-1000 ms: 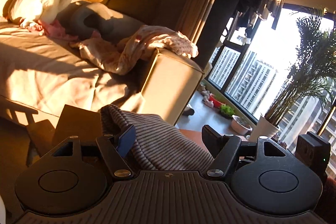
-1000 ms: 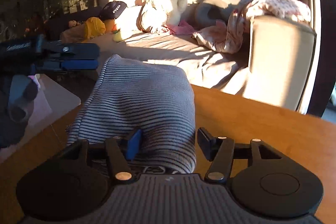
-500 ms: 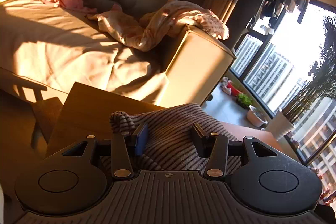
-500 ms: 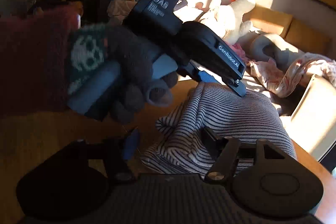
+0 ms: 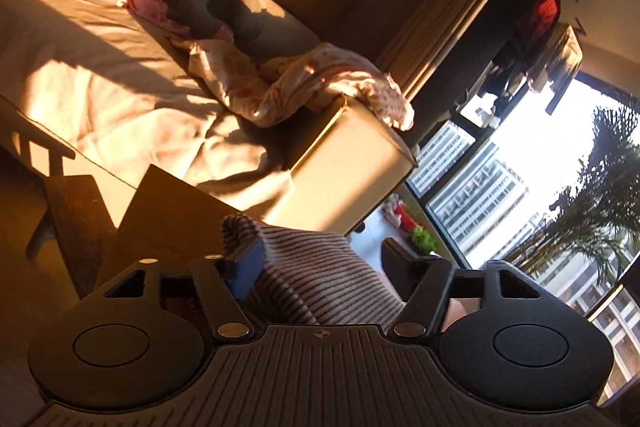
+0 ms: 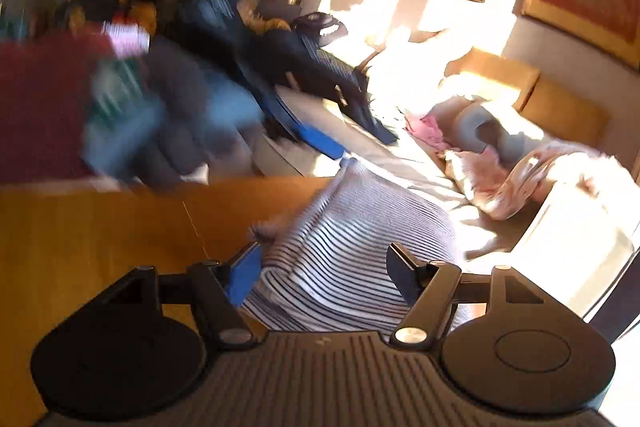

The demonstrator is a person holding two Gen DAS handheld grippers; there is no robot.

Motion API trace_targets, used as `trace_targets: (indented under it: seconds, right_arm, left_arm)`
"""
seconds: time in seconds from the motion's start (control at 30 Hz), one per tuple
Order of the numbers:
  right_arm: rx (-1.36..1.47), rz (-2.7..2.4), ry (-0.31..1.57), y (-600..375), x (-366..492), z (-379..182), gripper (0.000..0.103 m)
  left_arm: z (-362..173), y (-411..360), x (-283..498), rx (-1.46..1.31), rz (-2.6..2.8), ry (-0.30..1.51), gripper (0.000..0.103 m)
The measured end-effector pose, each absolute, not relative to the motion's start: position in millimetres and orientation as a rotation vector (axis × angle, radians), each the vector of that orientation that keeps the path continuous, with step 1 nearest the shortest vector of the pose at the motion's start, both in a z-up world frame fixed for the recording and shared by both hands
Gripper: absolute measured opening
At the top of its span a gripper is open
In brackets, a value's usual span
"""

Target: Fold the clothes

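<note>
The left gripper [image 5: 320, 261], clamped on the striped shirt [image 5: 316, 275] half a second ago, now has its fingers spread. The right gripper [image 6: 324, 269] stays spread over the shirt on the wooden table [image 6: 100, 227].

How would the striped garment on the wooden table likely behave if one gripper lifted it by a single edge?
The striped garment would probably droop and unfold, since it lies in soft rounded folds. It looks like light knit, so likely easy to lift. On the smooth wooden table it may slide when pushed.
</note>
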State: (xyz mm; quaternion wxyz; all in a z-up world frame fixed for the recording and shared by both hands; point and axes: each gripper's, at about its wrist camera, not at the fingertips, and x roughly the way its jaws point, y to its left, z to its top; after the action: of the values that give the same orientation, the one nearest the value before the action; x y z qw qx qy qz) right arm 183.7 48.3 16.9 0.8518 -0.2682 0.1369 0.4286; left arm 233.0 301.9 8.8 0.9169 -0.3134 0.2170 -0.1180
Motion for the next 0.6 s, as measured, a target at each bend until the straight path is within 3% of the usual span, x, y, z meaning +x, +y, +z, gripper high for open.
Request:
trace_targets:
  seconds: [0.07,0.1,0.13,0.23,0.27,0.33,0.43,0.6]
  right_arm:
    - [-0.595,0.906,0.289,50,183,13,0.070]
    - [-0.594,0.918,0.297,51,185,12,0.058]
    - [-0.581,0.936,0.311,51,185,13,0.038]
    - [-0.506,0.942,0.334,43,187,28,0.020]
    - [-0.472,0.939,0.339,39,189,33,0.019]
    - [-0.330,0.946,0.380,26,199,50,0.018]
    - [-0.079,1.005,0.476,19,217,68,0.018]
    - [0.055,1.071,0.655,41,253,47,0.017]
  left_arm:
    - [9,299,216,-0.613,-0.244,0.472,0.085]
    - [7,296,210,-0.599,-0.248,0.491,0.083]
    - [4,294,203,-0.590,-0.255,0.508,0.078]
    - [-9,288,185,-0.583,-0.301,0.556,0.055]
    - [-13,285,182,-0.581,-0.330,0.567,0.045]
    - [-20,276,178,-0.562,-0.396,0.575,0.036]
    - [-25,259,179,-0.518,-0.447,0.578,0.038]
    - [-28,244,182,-0.478,-0.455,0.582,0.047]
